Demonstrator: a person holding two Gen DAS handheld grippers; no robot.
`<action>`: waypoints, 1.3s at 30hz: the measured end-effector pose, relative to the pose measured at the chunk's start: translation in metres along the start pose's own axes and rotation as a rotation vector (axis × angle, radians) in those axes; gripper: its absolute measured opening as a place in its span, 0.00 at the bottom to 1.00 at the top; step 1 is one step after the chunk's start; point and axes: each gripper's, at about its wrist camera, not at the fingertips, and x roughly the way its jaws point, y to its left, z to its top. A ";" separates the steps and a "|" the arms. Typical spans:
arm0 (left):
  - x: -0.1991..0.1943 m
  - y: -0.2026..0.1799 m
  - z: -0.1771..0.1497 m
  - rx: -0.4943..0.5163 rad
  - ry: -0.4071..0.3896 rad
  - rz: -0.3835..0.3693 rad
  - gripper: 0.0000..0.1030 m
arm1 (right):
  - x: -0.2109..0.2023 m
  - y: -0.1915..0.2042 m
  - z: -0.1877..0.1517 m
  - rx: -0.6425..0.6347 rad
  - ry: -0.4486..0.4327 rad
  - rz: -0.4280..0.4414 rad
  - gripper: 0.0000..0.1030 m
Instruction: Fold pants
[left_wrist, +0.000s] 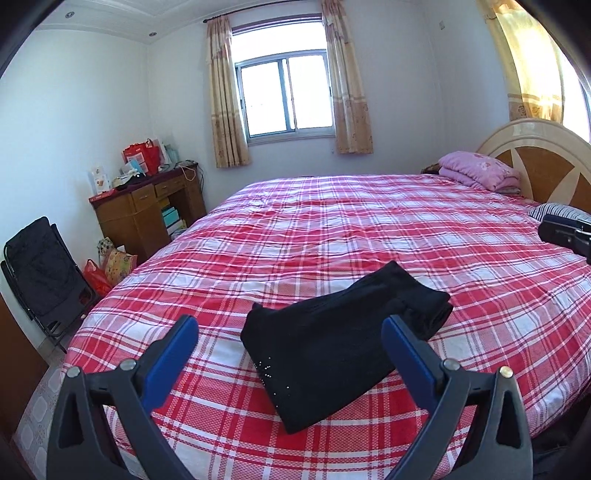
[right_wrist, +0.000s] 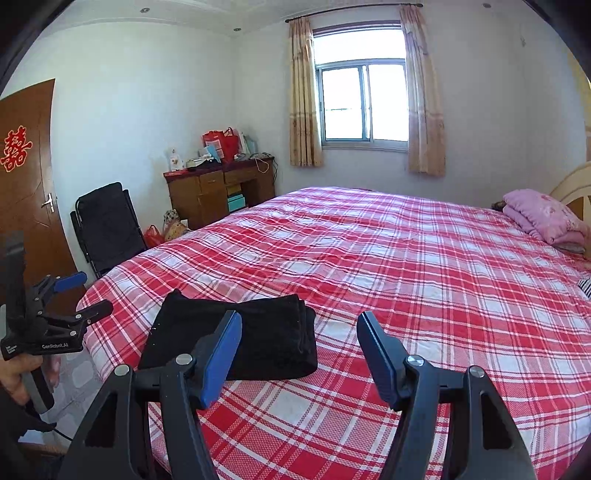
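Note:
Black pants (left_wrist: 332, 339) lie folded into a compact bundle on the red plaid bedspread (left_wrist: 369, 229), near the bed's front edge. My left gripper (left_wrist: 290, 326) is open and empty, raised above and just short of the pants, its blue pads either side of them in view. In the right wrist view the pants (right_wrist: 258, 332) lie left of centre. My right gripper (right_wrist: 299, 321) is open and empty, above the bed to the right of the pants. The left gripper (right_wrist: 90, 291) also shows at the left edge there, held off the bed's corner.
A folded pink blanket (left_wrist: 480, 173) and a striped pillow (left_wrist: 554, 212) lie by the headboard (left_wrist: 546, 162). A wooden desk (right_wrist: 218, 192) with bags, a black folding chair (right_wrist: 107, 225) and a brown door (right_wrist: 26, 177) stand left of the bed.

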 end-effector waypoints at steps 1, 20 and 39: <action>0.000 0.000 0.000 -0.003 -0.002 0.002 0.99 | -0.001 0.001 0.000 -0.005 -0.004 -0.001 0.65; -0.001 0.005 -0.002 -0.014 0.000 0.012 0.99 | -0.004 0.008 -0.001 -0.026 -0.025 -0.013 0.65; -0.002 0.007 0.001 -0.015 -0.009 0.030 1.00 | -0.007 0.009 0.000 -0.025 -0.035 -0.017 0.65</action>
